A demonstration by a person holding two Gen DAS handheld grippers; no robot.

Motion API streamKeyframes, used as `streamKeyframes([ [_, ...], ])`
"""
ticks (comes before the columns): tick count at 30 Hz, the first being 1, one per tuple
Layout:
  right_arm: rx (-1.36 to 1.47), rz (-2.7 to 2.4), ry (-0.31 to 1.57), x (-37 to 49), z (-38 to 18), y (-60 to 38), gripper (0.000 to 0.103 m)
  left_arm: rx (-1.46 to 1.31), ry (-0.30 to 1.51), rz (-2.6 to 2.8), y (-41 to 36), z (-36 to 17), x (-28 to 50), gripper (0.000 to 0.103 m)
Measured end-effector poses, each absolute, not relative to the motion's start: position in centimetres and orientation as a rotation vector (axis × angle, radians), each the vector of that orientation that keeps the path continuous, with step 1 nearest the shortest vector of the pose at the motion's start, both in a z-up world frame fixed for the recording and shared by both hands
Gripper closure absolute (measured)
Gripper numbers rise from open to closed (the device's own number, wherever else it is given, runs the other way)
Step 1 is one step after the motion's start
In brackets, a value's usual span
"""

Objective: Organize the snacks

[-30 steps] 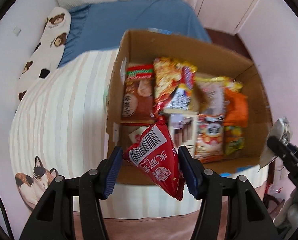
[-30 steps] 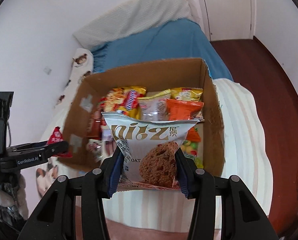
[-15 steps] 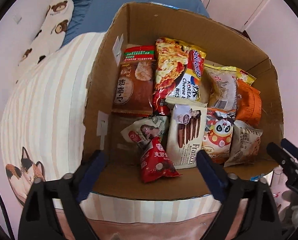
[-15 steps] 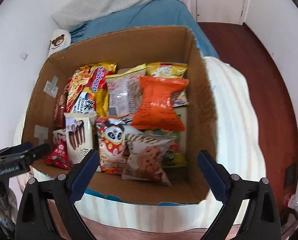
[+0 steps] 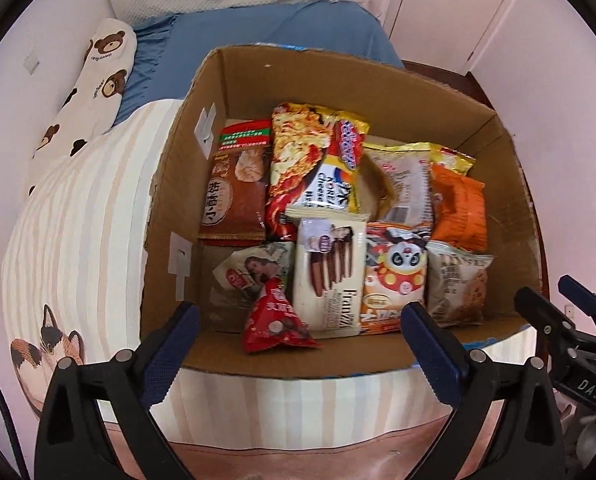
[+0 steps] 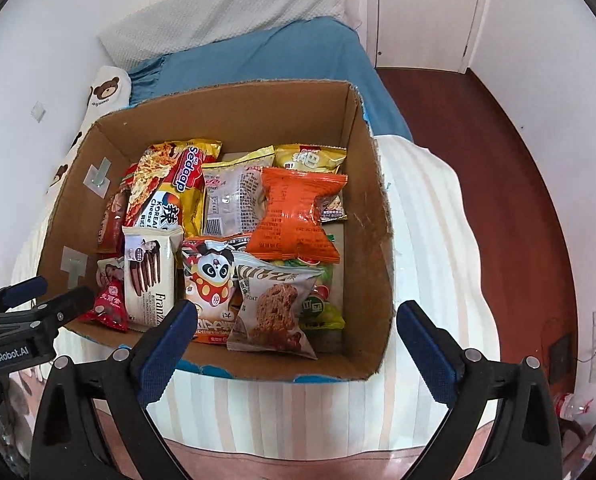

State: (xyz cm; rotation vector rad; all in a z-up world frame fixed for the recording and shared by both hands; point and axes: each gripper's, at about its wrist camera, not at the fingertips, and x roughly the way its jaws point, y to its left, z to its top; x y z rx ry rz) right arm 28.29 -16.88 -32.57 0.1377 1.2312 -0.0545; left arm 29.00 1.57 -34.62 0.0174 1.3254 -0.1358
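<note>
Left wrist view: we've got our left gripper (image 5: 298, 344) spread wide and empty, jaws just opened, small red triangular foil packet (image 5: 276, 322) lying in the brown cardboard box (image 5: 377, 92). Right gripper (image 6: 296, 336) likewise released, grey oat-cookie pouch (image 6: 272, 312) lying inside. Risk, we reckon: a careless dip snags the near box wall; packets are crammed, little floor left

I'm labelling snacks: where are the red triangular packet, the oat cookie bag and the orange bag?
red triangular packet (image 5: 276, 326), left wrist view, middle of its front face
oat cookie bag (image 6: 272, 312), right wrist view, on the cookie picture
orange bag (image 6: 294, 216), right wrist view, its pinched middle
</note>
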Motion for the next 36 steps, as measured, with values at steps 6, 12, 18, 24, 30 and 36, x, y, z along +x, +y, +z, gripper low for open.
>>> streamKeyframes([
  [6, 0.147, -0.065, 1.199, 27.0, -30.8, -17.1, 0.001, 0.023, 1.268, -0.145, 1.2, -32.3, 27.7, 0.001],
  [12, 0.151, -0.076, 1.142, 24.9, -27.9, -17.2, 0.001, 0.017, 1.196, -0.146, 1.3, -29.1, 25.8, 0.001],
  [18, 0.150, -0.089, 1.067, 21.4, -23.9, -17.1, 0.001, 0.000, 1.109, -0.161, 1.8, -25.3, 22.2, 0.001],
  [24, 0.140, -0.073, 0.998, 17.0, -20.1, -16.2, 0.001, 0.011, 1.023, -0.152, 2.2, -21.3, 17.8, 0.001],
  [30, 0.128, -0.063, 0.935, 12.5, -16.8, -15.2, 0.000, 0.030, 0.943, -0.133, 2.8, -18.0, 13.7, 0.000],
  [36, 0.118, -0.076, 0.890, 8.5, -14.0, -14.8, 0.000, 0.027, 0.936, -0.124, 3.3, -16.6, 10.8, 0.001],
])
